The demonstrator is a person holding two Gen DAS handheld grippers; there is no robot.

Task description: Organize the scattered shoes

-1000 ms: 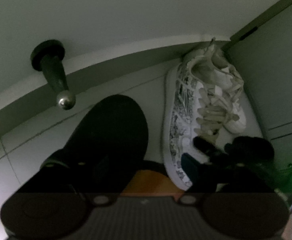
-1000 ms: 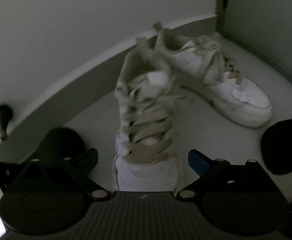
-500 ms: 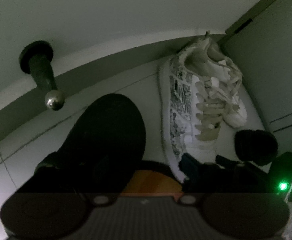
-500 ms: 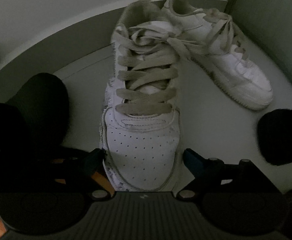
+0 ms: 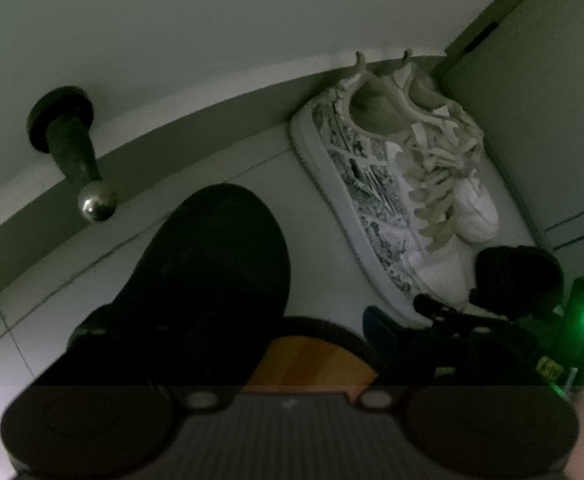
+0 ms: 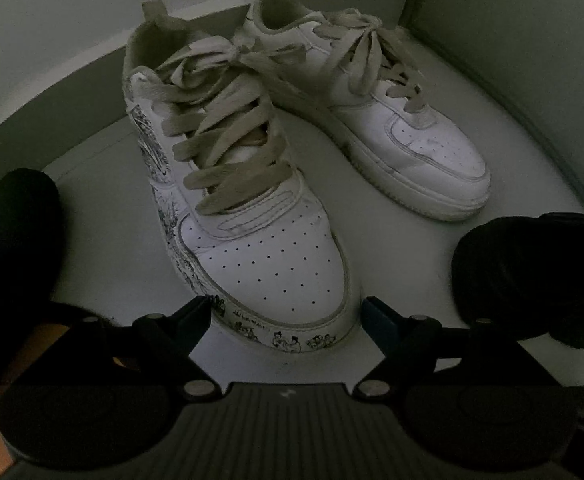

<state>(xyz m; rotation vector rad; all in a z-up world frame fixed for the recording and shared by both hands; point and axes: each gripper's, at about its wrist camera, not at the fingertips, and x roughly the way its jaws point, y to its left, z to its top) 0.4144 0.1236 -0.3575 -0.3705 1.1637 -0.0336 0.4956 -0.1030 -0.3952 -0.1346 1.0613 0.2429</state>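
Right wrist view had the right tongs (image 6: 286, 312) spread wide, tips either side of the printed sneaker's (image 6: 252, 216) toe, pads not pressing. Its plain white mate (image 6: 404, 128) sat just right of it, heels to the far baseboard, on the floor (image 6: 104, 240). In the left wrist view, the left tongs (image 5: 228, 332) gripped a black slipper (image 5: 212, 272) near a doorstop (image 5: 76, 152).

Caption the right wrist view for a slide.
Open right claw straddles the toe of the near sneaker; its mate sits behind, by the wall.
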